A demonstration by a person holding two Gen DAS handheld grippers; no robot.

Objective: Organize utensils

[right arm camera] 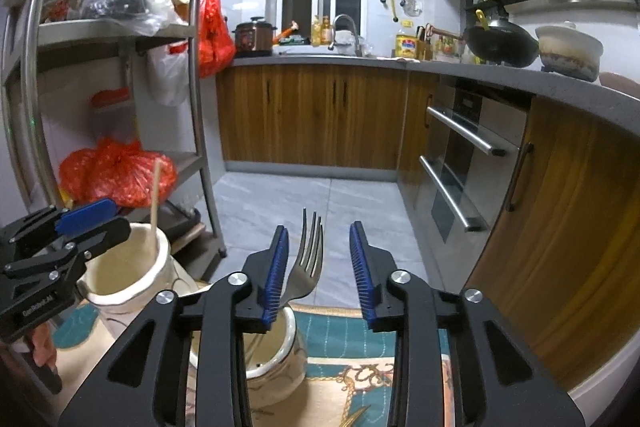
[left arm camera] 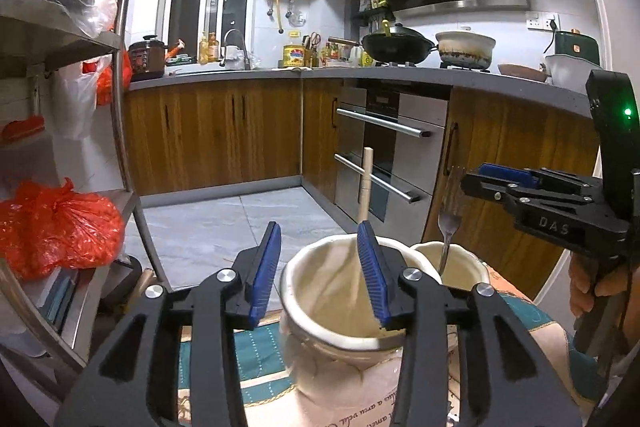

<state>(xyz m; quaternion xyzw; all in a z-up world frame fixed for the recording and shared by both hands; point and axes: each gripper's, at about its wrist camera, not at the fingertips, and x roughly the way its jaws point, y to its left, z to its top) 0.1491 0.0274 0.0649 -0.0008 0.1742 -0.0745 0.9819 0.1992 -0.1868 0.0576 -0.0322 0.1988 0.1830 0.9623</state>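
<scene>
The left claw is released, its blue pads spread above the mouth of a cream jar, with nothing pressed between them. Just past its right pad a wooden stick stands in that jar, leaning on the far rim; it looks freshly let go, since the pad sits right beside the shaft without clamping it.

The right claw is also released. A fork rises between its pads, tines up, close against the left pad, with a clear gap to the right one. The handle drops into a second, smaller jar directly under the claw, so the jar carries the fork, not the claw.

The two jars stand side by side on a patterned cloth covering the desk, the bigger one off to the left of the right claw. Sorting one kind of utensil per jar seems to be the idea, and standing them upright keeps the handles easy to reach.

Beyond both claws lie the tiled floor and wooden cabinets
</scene>
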